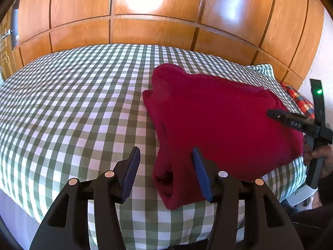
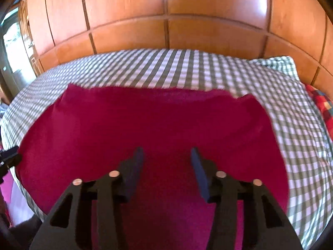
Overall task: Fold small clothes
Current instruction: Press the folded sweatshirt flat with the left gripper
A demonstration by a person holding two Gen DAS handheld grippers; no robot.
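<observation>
A dark red fleece garment [image 1: 218,120] lies folded on the green-and-white checked bed [image 1: 62,104]. My left gripper [image 1: 165,156] hangs over its near left corner. The jaws stand apart: the left pad is over bare sheet, and the right pad is in front of the red cloth without pinching it. My right gripper [image 1: 274,114], held by a hand [image 1: 318,158], reaches over the garment's right side. In the blurred right wrist view, the right gripper [image 2: 166,156] stands open above the flat garment [image 2: 145,120], with nothing caught between its pads.
Glossy wooden wardrobe panels [image 1: 145,31] rise behind the bed. A pillow in the same checked cloth [image 1: 264,68] and a red, blue and yellow plaid cloth [image 1: 299,98] lie at the far right. Bare sheet spreads to the left of the garment. A window [image 2: 12,45] is at far left.
</observation>
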